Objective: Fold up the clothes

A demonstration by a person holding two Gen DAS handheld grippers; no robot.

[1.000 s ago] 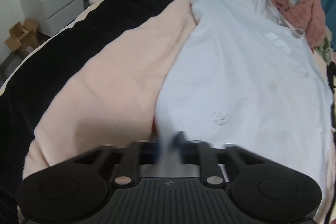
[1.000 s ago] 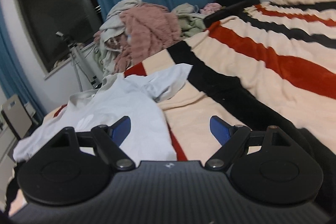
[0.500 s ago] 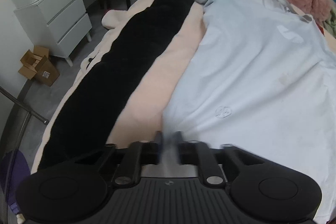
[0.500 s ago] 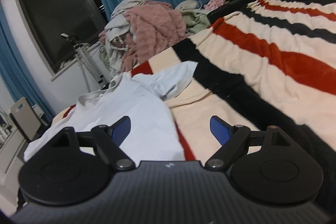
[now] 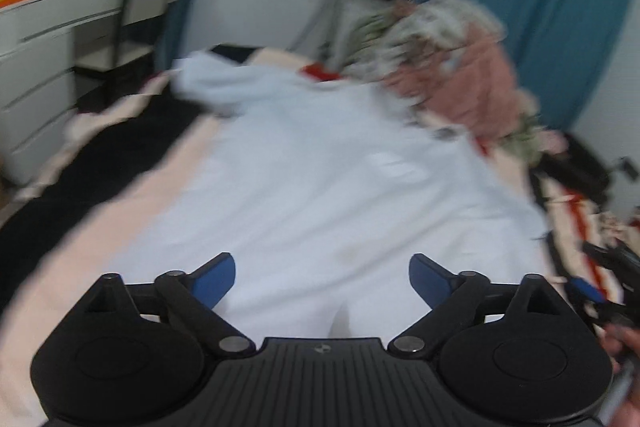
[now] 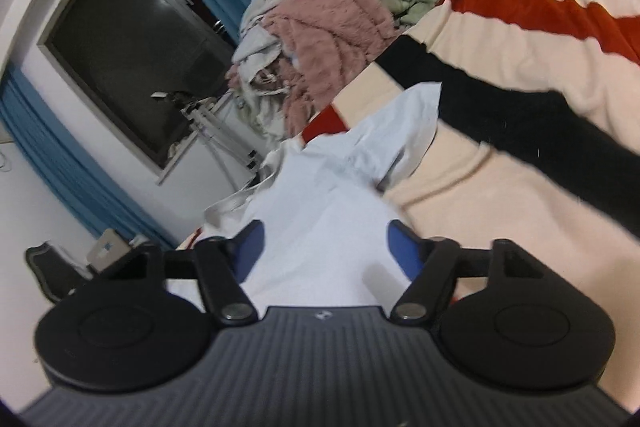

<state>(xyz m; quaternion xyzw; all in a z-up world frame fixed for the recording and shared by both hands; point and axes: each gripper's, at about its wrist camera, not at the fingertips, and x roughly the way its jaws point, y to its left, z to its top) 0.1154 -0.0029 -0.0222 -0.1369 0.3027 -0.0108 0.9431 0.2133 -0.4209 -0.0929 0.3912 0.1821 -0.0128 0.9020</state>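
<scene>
A pale blue t-shirt lies spread flat on the striped bed blanket, collar end far from me. My left gripper is open and empty just above the shirt's near hem; this view is blurred. My right gripper is open, its blue pads on either side of the shirt near one side edge, not closed on it. A short sleeve sticks out toward the black stripe. The right gripper also shows at the right edge of the left wrist view.
A heap of unfolded clothes with a pink fuzzy garment sits at the far end of the bed. The striped blanket stretches right. White drawers and a chair stand left of the bed. A tripod stands by the window.
My left gripper has let go of the shirt hem and opened, and tilted up. My right gripper has moved over the shirt's edge and rolled, staying open.
</scene>
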